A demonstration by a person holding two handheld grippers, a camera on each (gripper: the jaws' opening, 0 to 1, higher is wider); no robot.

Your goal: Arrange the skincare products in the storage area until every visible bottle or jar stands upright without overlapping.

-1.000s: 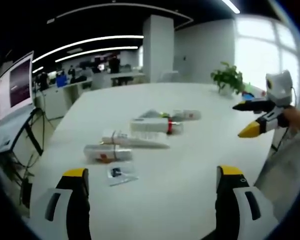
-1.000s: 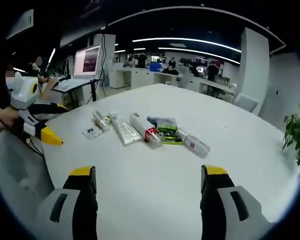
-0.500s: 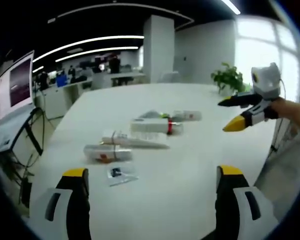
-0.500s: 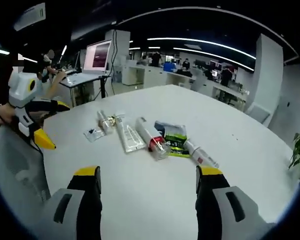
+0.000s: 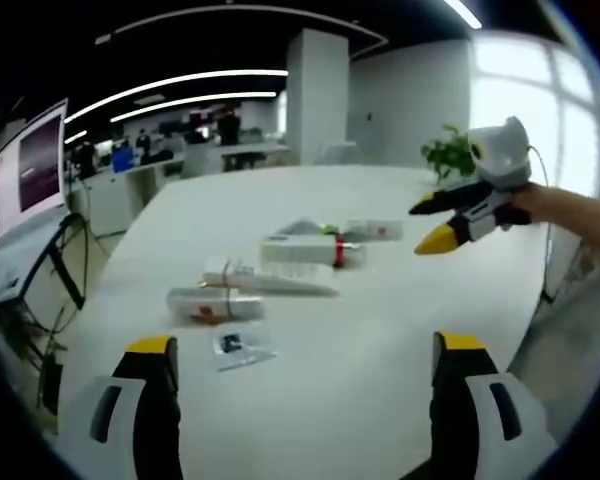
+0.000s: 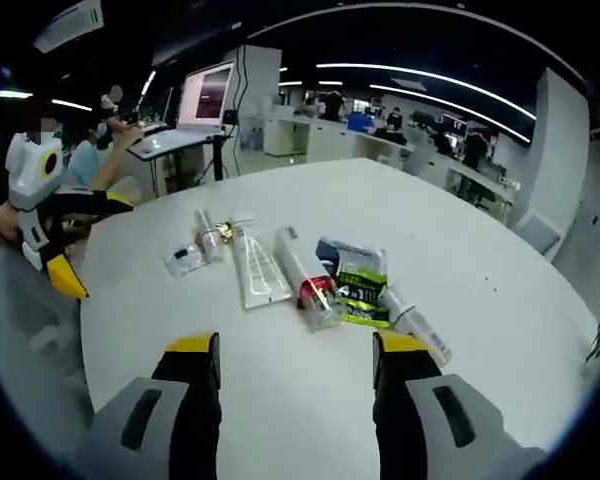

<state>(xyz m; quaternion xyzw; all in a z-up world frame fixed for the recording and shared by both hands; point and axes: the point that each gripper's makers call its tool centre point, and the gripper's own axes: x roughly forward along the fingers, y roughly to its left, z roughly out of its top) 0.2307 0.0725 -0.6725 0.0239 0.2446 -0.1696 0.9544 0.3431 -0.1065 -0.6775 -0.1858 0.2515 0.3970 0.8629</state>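
- While lying flat on the table [image 6: 500,260], tubes [image 6: 305,275] could roll if nudged sideways.
- Both grippers [image 5: 305,350] [image 6: 292,345] wide open, holding nothing.

White table [image 6: 500,300]. White tube [image 6: 257,277], flat. Clear bottle [image 6: 307,277] banded red. Green-and-black sachet [image 6: 362,289] on a pale blue pack [image 6: 338,249]. White bottle [image 6: 417,325], red-marked label. Small clear packet [image 6: 183,259], dark print. Grey gripper jaws tipped yellow, both sides. Green plant [image 5: 450,153].
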